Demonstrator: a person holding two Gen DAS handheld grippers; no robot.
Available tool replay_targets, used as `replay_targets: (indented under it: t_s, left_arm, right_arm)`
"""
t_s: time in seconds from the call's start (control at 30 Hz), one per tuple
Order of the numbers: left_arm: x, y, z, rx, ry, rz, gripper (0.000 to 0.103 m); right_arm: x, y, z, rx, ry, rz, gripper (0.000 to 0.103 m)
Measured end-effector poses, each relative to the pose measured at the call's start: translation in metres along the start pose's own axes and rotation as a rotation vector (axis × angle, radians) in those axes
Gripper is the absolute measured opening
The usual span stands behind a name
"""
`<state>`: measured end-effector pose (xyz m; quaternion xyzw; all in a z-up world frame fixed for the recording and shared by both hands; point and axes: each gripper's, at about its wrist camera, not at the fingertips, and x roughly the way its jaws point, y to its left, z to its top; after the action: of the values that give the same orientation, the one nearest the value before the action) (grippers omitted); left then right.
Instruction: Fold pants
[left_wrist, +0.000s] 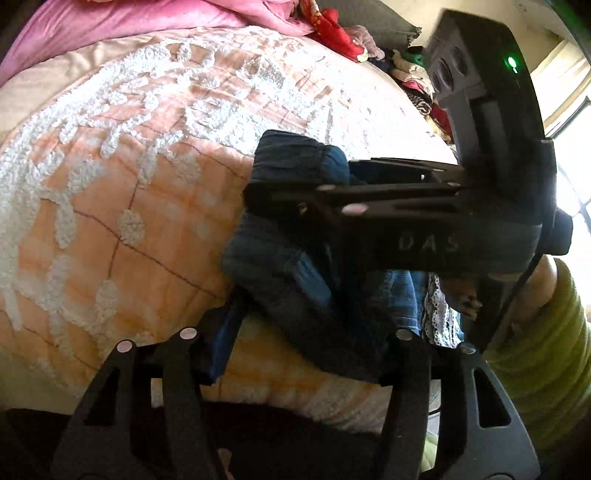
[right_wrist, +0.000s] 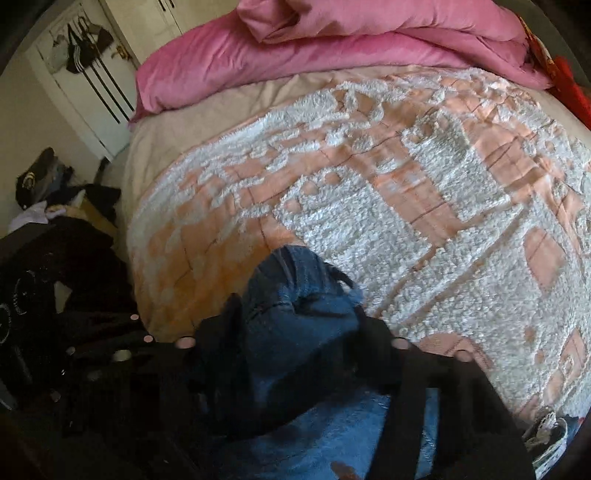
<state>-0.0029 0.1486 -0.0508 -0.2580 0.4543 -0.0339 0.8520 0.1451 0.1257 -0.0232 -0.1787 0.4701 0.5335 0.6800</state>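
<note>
While one wide bed (right_wrist: 369, 221) fills both views under a single peach quilt (left_wrist: 147, 240) tufted with white fleece patterns, one pink satin duvet (right_wrist: 295, 55) lies bunched along its far end. One pair of blue denim pants (right_wrist: 295, 314) sits bundled at the near edge of the bed, between the two tools. One heap of mixed clothes (left_wrist: 417, 77) lies at the far right corner in the left wrist view, and one dark pile of clothing (right_wrist: 55, 277) lies on the floor beside the bed in the right wrist view. One white door (right_wrist: 92, 74) carries hanging bags.

Two black two-finger grippers are at work. The right gripper (left_wrist: 291, 184), reaching in sideways, pinches a dark blue fold of the pants; its body bears the letters "DAS" in pale print, and one green light (left_wrist: 511, 61) glows on its housing. The left gripper (left_wrist: 295, 354) has the denim between its fingers (left_wrist: 402, 354), pressed on the cloth as far as I can tell. One yellow-green ribbed sleeve (left_wrist: 546, 350) shows at right.
</note>
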Motion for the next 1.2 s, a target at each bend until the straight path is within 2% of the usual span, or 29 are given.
replay_targets:
  t_s: [0.03,0.1,0.23,0.33,0.43,0.5,0.63,0.67,0.7,0.73,0.77,0.9,1.0,1.1,1.2]
  left_arm:
    - [-0.002,0.001,0.000,-0.006,-0.005,-0.021,0.058]
    - [-0.005,0.003,0.000,-0.016,-0.017,-0.052,0.064]
    - [-0.014,-0.007,-0.001,0.001,-0.054,-0.121,0.071]
    - [-0.017,-0.026,-0.001,0.050,-0.069,-0.162,0.083]
    - [-0.014,-0.041,-0.001,0.069,-0.059,-0.190,0.090]
    - [-0.007,-0.049,-0.001,0.075,-0.039,-0.198,0.090]
    - [0.012,-0.071,0.005,0.078,0.014,-0.278,0.090]
    - [0.016,-0.078,0.005,0.081,0.031,-0.293,0.085]
    - [0.019,-0.083,0.005,0.084,0.040,-0.300,0.076]
    - [0.021,-0.091,0.006,0.098,0.049,-0.291,0.058]
    - [0.022,-0.099,0.006,0.115,0.043,-0.281,0.055]
    - [0.021,-0.132,-0.001,0.197,0.036,-0.352,0.055]
    - [0.027,-0.158,-0.020,0.308,0.046,-0.330,0.057]
    - [0.041,-0.170,-0.037,0.352,0.096,-0.321,0.059]
    - [0.050,-0.178,-0.050,0.380,0.124,-0.287,0.063]
  right_arm:
    - [-0.006,-0.001,-0.001,0.002,-0.016,0.010,0.040]
    - [-0.025,-0.005,-0.006,0.009,-0.064,0.035,0.036]
    - [-0.074,-0.012,-0.019,0.022,-0.175,0.092,0.036]
    - [-0.106,-0.018,-0.032,0.030,-0.243,0.129,0.036]
    - [-0.129,-0.026,-0.048,0.043,-0.294,0.154,0.036]
    - [-0.140,-0.031,-0.058,0.044,-0.320,0.154,0.036]
    - [-0.155,-0.043,-0.073,0.081,-0.360,0.155,0.036]
    - [-0.158,-0.046,-0.076,0.090,-0.369,0.156,0.036]
    - [-0.162,-0.049,-0.080,0.103,-0.381,0.153,0.039]
    - [-0.167,-0.051,-0.084,0.112,-0.393,0.148,0.044]
    - [-0.172,-0.053,-0.089,0.121,-0.407,0.142,0.047]
    - [-0.200,-0.078,-0.128,0.243,-0.490,0.064,0.077]
    - [-0.213,-0.098,-0.166,0.383,-0.508,-0.026,0.093]
    - [-0.213,-0.106,-0.202,0.481,-0.493,-0.038,0.096]
    - [-0.206,-0.101,-0.222,0.512,-0.452,-0.059,0.097]
